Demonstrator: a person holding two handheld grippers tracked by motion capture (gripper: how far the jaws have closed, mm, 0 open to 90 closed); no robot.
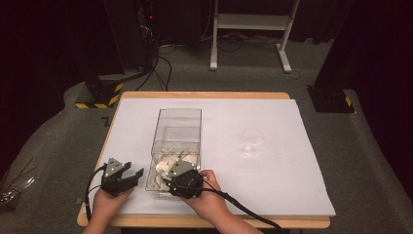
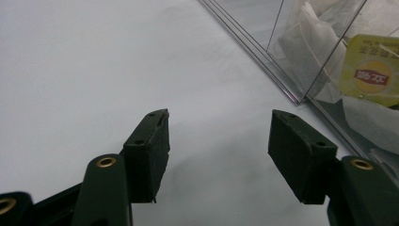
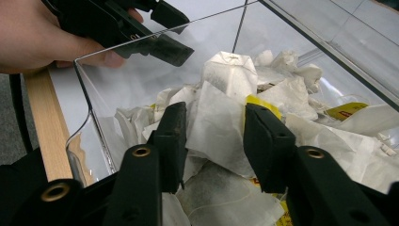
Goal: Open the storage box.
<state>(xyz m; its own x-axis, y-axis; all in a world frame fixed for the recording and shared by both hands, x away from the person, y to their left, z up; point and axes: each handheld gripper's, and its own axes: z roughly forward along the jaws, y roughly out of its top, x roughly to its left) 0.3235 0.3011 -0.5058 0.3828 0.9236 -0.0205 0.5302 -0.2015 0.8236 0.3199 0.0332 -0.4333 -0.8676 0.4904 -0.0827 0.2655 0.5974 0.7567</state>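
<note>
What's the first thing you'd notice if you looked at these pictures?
The clear plastic box in the middle of the white table, stuffed with white tea bags, catches the eye first. The right claw reaches into it, a tea bag between its jaws. The left claw waits open just beside the box, and a small clear cup stands alone farther right.

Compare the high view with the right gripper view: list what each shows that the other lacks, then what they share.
High view alone: the clear cup standing on the white sheet, right of the clear box, plus the grey floor and a white frame behind the table.

Right gripper view alone: the right gripper with a white tea bag between its jaws, and yellow tags.

Both: the box of tea bags and the left gripper.
</note>
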